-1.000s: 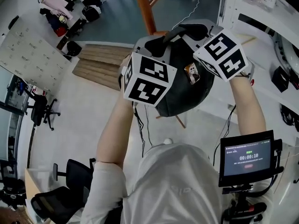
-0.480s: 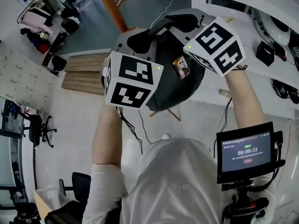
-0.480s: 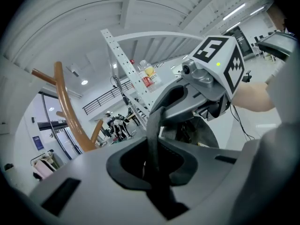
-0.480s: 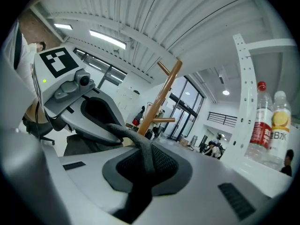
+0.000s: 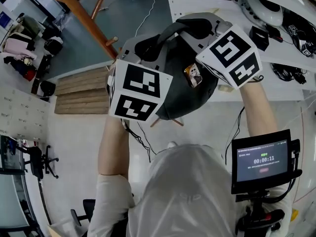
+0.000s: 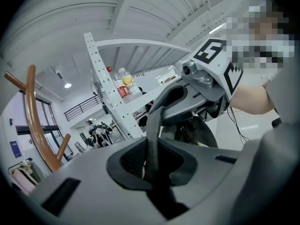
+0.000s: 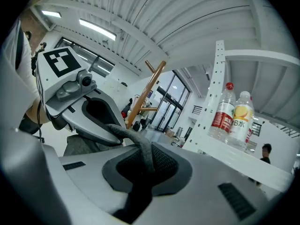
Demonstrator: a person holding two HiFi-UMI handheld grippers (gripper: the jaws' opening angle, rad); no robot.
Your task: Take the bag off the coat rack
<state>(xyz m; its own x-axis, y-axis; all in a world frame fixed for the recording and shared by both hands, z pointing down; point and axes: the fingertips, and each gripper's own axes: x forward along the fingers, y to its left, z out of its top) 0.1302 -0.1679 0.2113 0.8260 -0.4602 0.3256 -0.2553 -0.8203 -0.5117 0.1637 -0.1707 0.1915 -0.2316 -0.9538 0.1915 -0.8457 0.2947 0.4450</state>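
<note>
- Dark grey fabric bag (image 5: pixel 187 90), rounded, hangs betw. the two grippers in front of the person's chest in head view; small picture tag (image 5: pixel 193 75) sits on its front.
- Left gripper (image 5: pixel 148 47), grey plastic w/ black-and-white marker cube: jaws closed tight on the bag's dark webbing strap (image 6: pixel 152 135). The strap rises out of the pads toward the other gripper.
- Right gripper (image 5: pixel 198 26), same build: jaws clamped on the same strap, which curves over toward the left gripper.
- Strap spans the short gap betw. both grippers; bag body hangs below it, under the marker cubes.
- Brown wooden coat rack (image 5: pixel 84 19) w/ short pegs slants across upper left of head view. The bag is apart from it, carried by the grippers alone.
- White perforated shelf frame (image 6: pixel 101 78) stands near, w/ two clear plastic bottles (image 7: pixel 232 114) on it, one red-labelled, one yellow.
- Small dark screen (image 5: pixel 261 159) on a mount sits lower right in head view, just below the person's right forearm.
</note>
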